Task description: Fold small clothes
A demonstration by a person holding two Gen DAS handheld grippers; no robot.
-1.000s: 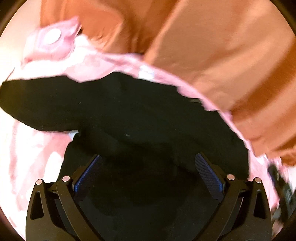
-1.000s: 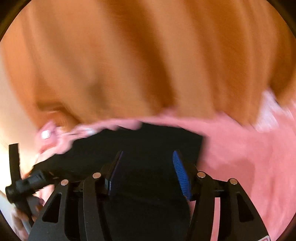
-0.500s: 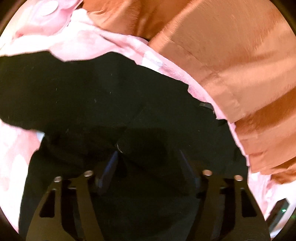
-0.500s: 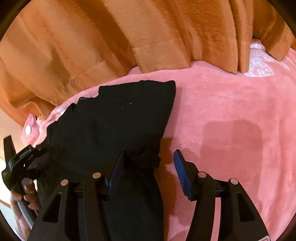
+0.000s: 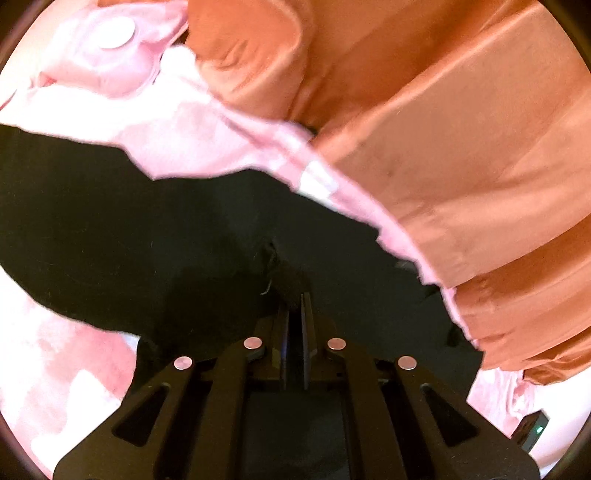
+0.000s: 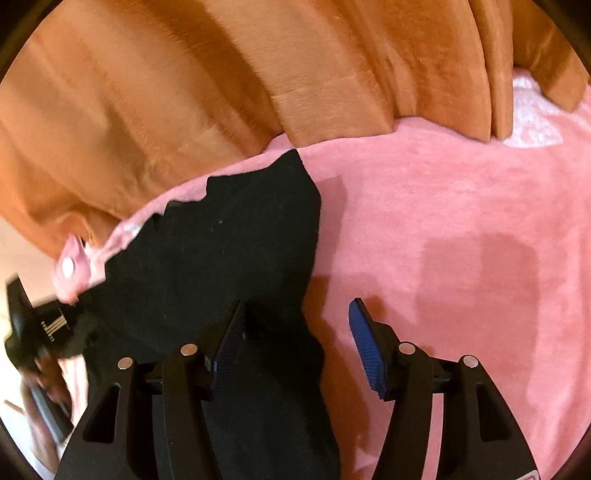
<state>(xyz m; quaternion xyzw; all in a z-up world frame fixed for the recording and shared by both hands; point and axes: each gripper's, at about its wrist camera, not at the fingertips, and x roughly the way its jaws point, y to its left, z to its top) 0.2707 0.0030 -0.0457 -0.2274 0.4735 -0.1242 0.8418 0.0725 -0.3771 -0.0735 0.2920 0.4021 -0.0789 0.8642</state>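
A black garment [image 5: 155, 236] lies spread on a pink blanket [image 5: 177, 133]. My left gripper [image 5: 294, 295] is shut on a bunched fold of the black garment near its middle. In the right wrist view the same black garment [image 6: 221, 258] lies at the left, its right edge running between my fingers. My right gripper [image 6: 295, 332] is open, its left finger [image 6: 229, 332] over the cloth and its right finger [image 6: 365, 350] over bare pink blanket [image 6: 443, 221]. The left gripper and the hand holding it show at the far left [image 6: 33, 332].
Orange curtains [image 5: 443, 129] hang along the far edge of the blanket and also fill the top of the right wrist view [image 6: 221, 92]. A pink blanket corner with a white button [image 5: 114, 29] lies at top left.
My left gripper has closed on a fold of the black garment; it was wide open a second ago. My right gripper stayed open and shifted a little over the garment's right edge.
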